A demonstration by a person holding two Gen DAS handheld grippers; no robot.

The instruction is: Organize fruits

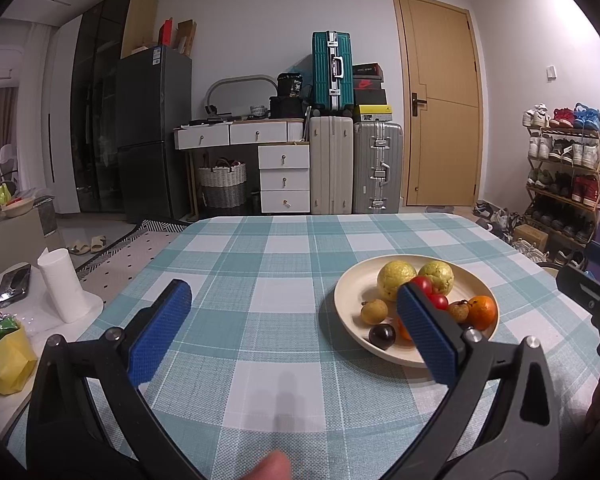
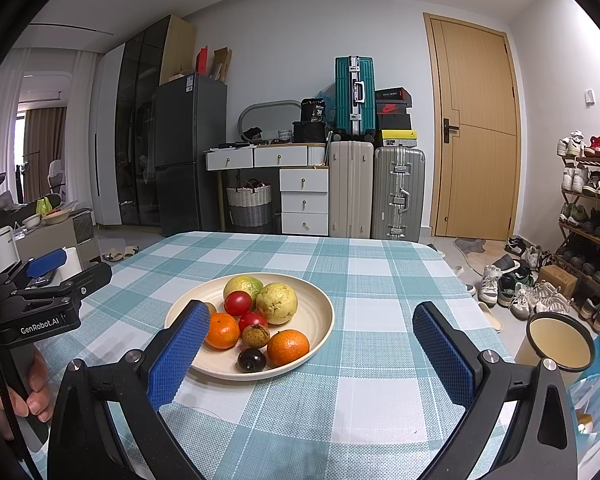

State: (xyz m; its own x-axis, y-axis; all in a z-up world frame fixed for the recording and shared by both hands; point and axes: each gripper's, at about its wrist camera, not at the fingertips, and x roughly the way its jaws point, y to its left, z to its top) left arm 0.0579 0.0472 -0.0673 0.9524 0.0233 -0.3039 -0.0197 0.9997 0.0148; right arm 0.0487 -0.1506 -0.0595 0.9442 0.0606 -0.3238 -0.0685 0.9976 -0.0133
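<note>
On the plate (image 2: 320, 308) we see round, smooth fruit; the tomato (image 2: 237, 303) is soft, so we squeeze its sides gently. Both the left gripper (image 1: 290, 320) and the right gripper (image 2: 310, 340) are wide apart, holding nothing.

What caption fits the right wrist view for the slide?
Open right gripper above a checked tablecloth, facing a plate of mixed fruit; nothing held.

Table (image 2: 380, 280) under teal-and-white checked cloth, cream plate (image 2: 316, 312) of fruit resting on it
</note>
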